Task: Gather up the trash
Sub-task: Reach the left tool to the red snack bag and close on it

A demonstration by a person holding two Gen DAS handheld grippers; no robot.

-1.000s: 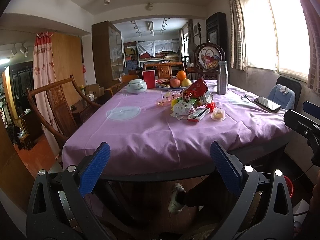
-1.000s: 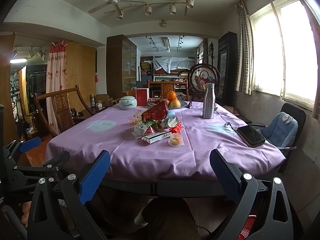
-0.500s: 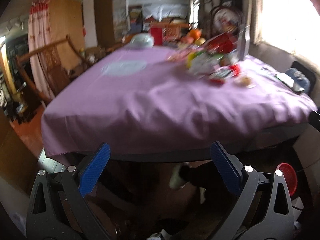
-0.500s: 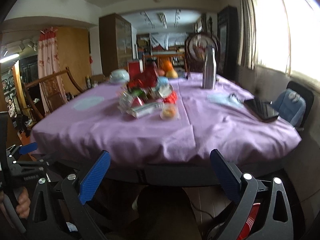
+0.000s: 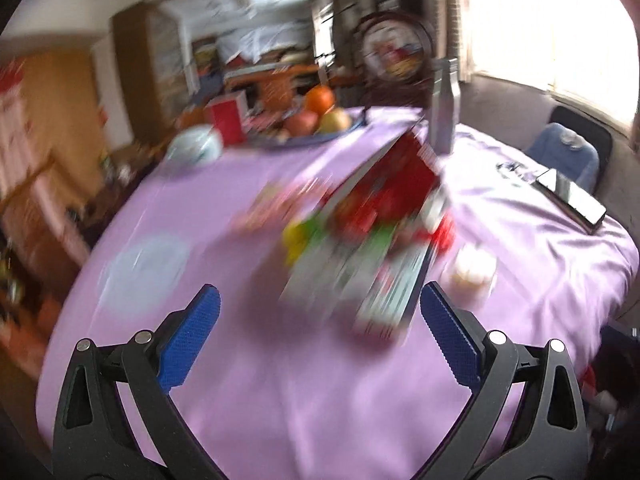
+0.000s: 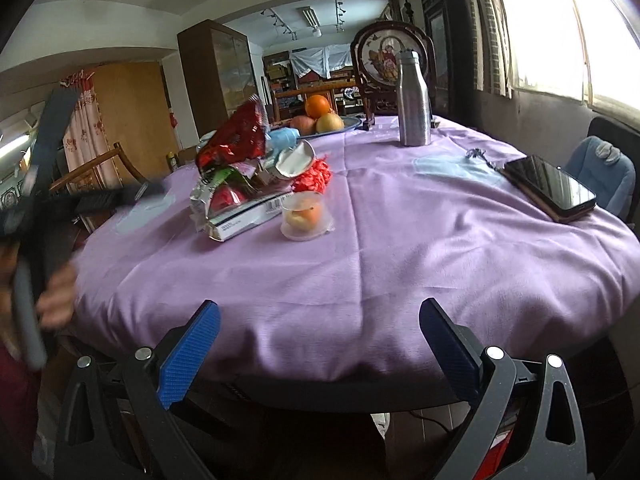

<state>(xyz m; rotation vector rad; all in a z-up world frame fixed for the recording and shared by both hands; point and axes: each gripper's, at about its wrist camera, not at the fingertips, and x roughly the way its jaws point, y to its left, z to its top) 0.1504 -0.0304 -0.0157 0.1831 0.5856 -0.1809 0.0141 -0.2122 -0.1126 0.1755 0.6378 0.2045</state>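
Note:
A heap of trash lies mid-table on the purple cloth: a red snack bag [image 6: 236, 136], a white flat box [image 6: 250, 216], a clear plastic cup [image 6: 306, 216] and red shreds [image 6: 314, 174]. In the blurred left wrist view the red bag [image 5: 392, 188] and the box [image 5: 394, 296] lie just beyond my left gripper [image 5: 318, 342], which hangs open over the cloth with nothing in it. My right gripper [image 6: 318, 350] stands open at the near table edge, well short of the heap. The left gripper's body shows blurred at the far left of the right wrist view.
A steel bottle [image 6: 414, 100], a fruit plate [image 6: 320, 118], a dark phone [image 6: 550, 186] and a pale blue mask [image 6: 448, 166] also rest on the table. A wooden chair [image 6: 100, 176] stands left, a blue-cushioned chair [image 6: 604, 168] right. A hand [image 6: 56, 292] holds the left tool.
Both grippers have moved forward toward the table. The left one has risen over the cloth and closed in on the trash heap; the right one has come up to the near edge.

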